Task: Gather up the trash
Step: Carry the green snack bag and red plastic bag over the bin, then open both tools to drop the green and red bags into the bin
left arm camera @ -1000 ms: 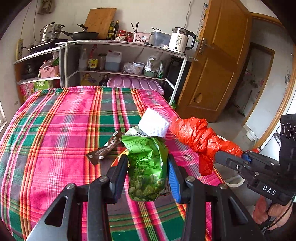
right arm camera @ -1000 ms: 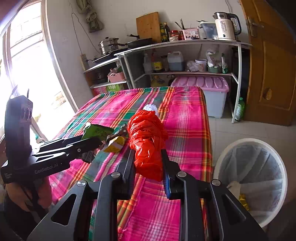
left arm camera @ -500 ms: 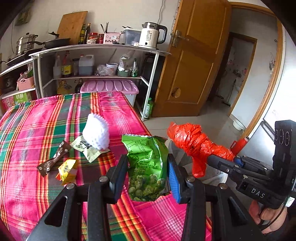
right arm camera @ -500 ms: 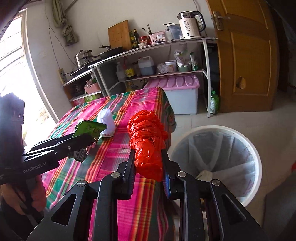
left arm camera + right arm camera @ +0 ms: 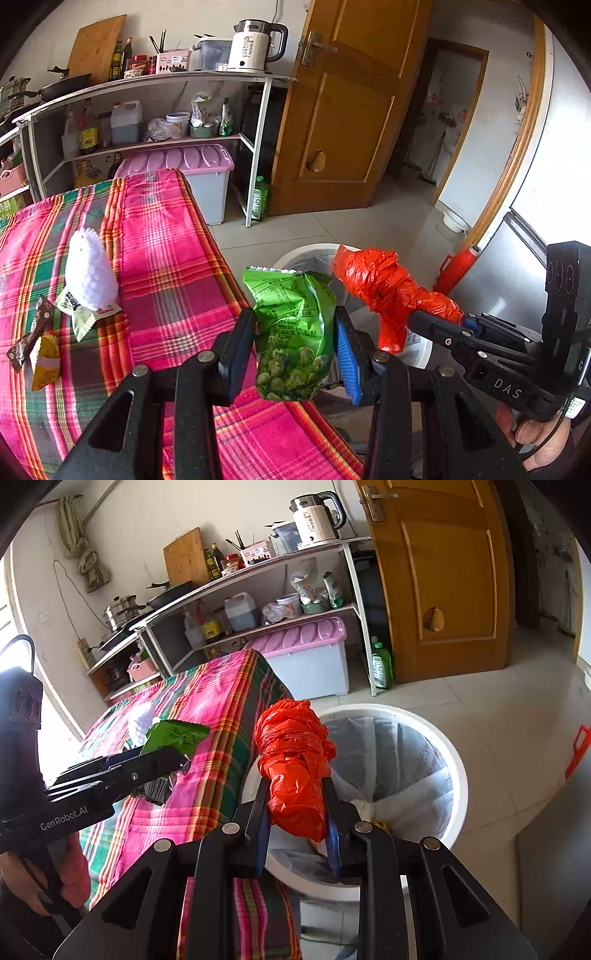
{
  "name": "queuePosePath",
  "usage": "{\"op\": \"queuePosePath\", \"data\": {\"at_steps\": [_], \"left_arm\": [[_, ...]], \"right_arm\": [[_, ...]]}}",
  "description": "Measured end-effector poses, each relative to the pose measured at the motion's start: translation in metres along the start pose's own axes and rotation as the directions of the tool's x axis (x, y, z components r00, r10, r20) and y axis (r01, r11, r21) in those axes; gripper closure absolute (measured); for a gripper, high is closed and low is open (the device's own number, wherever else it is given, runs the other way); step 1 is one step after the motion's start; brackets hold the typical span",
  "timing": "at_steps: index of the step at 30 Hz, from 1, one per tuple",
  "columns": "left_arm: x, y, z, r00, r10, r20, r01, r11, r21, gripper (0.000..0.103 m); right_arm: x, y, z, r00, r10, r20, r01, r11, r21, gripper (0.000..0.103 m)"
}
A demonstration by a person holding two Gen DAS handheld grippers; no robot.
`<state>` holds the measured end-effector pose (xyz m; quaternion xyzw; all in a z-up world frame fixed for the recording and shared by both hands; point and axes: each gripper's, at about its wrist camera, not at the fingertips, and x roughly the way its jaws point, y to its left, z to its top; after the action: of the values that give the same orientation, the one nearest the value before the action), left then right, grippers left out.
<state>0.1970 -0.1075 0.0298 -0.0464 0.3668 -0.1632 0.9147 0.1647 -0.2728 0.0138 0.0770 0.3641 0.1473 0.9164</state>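
Two pieces of trash are in hand at once, one per tongs. Nearest in the left wrist view, the left tongs [image 5: 295, 350] stand fairly wide yet clamp the green bag [image 5: 293, 332] by its sides, upright, at about 6 o'clock over the counter [image 5: 166, 258] edge. The right tongs [image 5: 295, 819] are closed narrower on the red bag [image 5: 293, 764], a crumpled wad that sticks up past the pads; in the right wrist view it hangs right at the rim of the bin [image 5: 458, 775], which lies from 6 to 3 o'clock. Both loads seem held high and clear so they can drop straight into the bin's liner, I judge. Farther back on the counter, at 9 o'clock in the left view, a white wad [image 5: 90, 277], a pale wrapper [image 5: 79, 317], a brown wrapper [image 5: 31, 339] and a yellow wrapper [image 5: 44, 362] wait, close together. The bin's near side is hidden behind the tongs and red bag, its contents hard to make out, and the person shows only as hands at the frame edges.
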Motion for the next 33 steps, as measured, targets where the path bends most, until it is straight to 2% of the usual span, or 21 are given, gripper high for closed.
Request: {"op": "queuePosePath", "data": {"at_steps": [17,22,24,33], "left_arm": [[0.05,-0.028,0.004,0.995,-0.054,-0.086,0.054,0.999,0.004,0.054],[0.049,-0.027,0.003,0.994,-0.072,-0.08,0.072,0.997,-0.005,0.053],[0.047,-0.024,0.003,0.994,-0.08,-0.075,0.079,0.997,-0.012,0.048],[0.025,-0.016,-0.001,0.997,-0.077,-0.029,0.076,0.997,-0.016,0.048]], "right_arm": [[0.008,-0.038,-0.006,0.997,-0.068,-0.033,0.07,0.995,0.065,0.07],[0.007,-0.037,-0.006,0.997,-0.068,-0.026,0.069,0.996,0.059,0.069],[0.006,-0.036,-0.005,0.997,-0.067,-0.024,0.068,0.996,0.057,0.069],[0.001,-0.02,-0.001,0.999,-0.038,-0.007,0.038,0.999,0.029,0.069]]}}
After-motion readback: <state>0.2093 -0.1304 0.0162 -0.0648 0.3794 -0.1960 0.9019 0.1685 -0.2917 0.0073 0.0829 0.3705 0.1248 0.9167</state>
